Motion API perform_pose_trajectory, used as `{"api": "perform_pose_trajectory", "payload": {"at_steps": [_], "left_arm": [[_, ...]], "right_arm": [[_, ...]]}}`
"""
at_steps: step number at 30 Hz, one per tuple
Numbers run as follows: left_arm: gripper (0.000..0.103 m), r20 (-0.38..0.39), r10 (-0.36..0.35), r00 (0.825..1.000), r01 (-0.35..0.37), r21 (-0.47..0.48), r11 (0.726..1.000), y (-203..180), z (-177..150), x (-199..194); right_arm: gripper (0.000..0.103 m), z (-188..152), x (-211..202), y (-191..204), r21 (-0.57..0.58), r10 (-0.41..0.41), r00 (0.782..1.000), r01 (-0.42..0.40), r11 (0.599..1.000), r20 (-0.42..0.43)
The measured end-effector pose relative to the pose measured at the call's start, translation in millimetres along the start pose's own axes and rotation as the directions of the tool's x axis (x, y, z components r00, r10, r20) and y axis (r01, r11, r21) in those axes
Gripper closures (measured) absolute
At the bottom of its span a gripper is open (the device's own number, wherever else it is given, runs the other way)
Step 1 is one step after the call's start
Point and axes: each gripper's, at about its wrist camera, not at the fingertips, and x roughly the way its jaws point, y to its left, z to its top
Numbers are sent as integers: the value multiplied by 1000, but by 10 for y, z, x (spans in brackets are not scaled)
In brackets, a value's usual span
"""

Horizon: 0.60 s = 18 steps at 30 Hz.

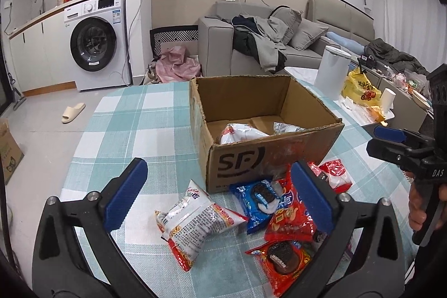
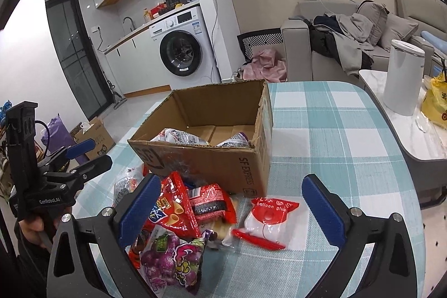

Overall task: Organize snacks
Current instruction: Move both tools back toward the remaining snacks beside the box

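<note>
Both grippers, left [image 1: 220, 197] and right [image 2: 232, 210], jaws wide, empty, above snack packets [image 1: 275, 210] before cardboard box [image 1: 268, 155]

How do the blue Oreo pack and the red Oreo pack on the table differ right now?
The blue Oreo pack lies nearer the cardboard box, close to its front wall; the red Oreo pack lies nearer the camera. The blue one sits fully between the left gripper fingers; the red one is partly hidden behind the right-hand finger. Both lie flat on the checked tablecloth, face up, outside the box and ungripped.
</note>
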Motion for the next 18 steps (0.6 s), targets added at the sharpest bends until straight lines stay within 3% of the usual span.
{"api": "perform_pose_trajectory", "payload": {"at_steps": [18], "left_arm": [[1,-88,25,996,-26,-11,1000,179,-161,223]], "right_arm": [[0,-158,338,-305,55,-73,986,82,995,-147]]}}
